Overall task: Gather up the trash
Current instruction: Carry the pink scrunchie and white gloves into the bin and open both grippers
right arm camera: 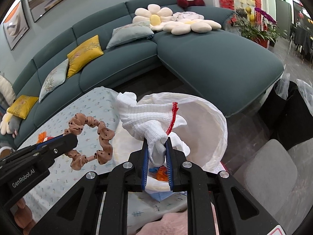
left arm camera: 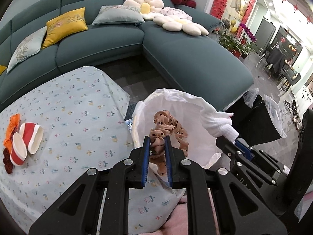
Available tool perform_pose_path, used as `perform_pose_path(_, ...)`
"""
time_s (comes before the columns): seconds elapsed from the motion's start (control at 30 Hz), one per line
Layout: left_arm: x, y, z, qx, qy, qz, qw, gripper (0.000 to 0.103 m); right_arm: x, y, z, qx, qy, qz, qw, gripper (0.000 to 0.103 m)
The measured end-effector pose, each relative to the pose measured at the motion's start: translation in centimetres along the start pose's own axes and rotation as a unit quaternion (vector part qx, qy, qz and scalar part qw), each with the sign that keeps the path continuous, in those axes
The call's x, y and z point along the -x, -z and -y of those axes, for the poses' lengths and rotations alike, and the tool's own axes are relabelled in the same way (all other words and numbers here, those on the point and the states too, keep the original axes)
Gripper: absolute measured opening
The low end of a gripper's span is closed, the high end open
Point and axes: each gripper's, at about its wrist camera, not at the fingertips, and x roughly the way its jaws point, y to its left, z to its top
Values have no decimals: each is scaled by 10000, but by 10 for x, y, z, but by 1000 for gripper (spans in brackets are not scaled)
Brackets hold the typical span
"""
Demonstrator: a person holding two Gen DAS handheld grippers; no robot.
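Note:
A brown scrunchie [left arm camera: 166, 121] with black dots hangs from my left gripper [left arm camera: 157, 140], which is shut on it right above the white bag-lined bin [left arm camera: 191, 109]. My right gripper [right arm camera: 157, 143] is shut on a white knitted cloth [right arm camera: 140, 117] with a red edge, held over the same bin [right arm camera: 205, 121]. In the right wrist view the left gripper [right arm camera: 71, 138] comes in from the left with the scrunchie [right arm camera: 101, 133] dangling. The right gripper [left arm camera: 234, 143] and its cloth [left arm camera: 221, 121] show at the bin's right rim. Orange and blue scraps [right arm camera: 160, 173] lie inside the bin.
A table under a pale blue patterned cloth [left arm camera: 68, 107] holds two tipped red-and-white paper cups [left arm camera: 29, 137] and an orange wrapper [left arm camera: 11, 127]. A teal sofa [left arm camera: 176, 54] curves behind. A black bin with a clear bag [left arm camera: 260, 117] and a grey chair seat [right arm camera: 270, 168] stand to the right.

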Motion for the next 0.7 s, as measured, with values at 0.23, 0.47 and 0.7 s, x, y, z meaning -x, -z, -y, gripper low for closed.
perform_pose_path(0.23, -17, -8, 7, 25, 114, -83, 9999, 18, -13, 0, 12, -123, 72, -86, 9999, 16)
perform_pose_path(0.47, -27, -13, 4, 267, 122, -85, 9995, 35, -23, -2, 13, -142, 57, -129, 9998, 21)
perform_pose_path(0.7, -26, -10, -1, 271, 56, -49, 9996, 46, -25, -2, 10, -93, 87, -115, 9999, 32)
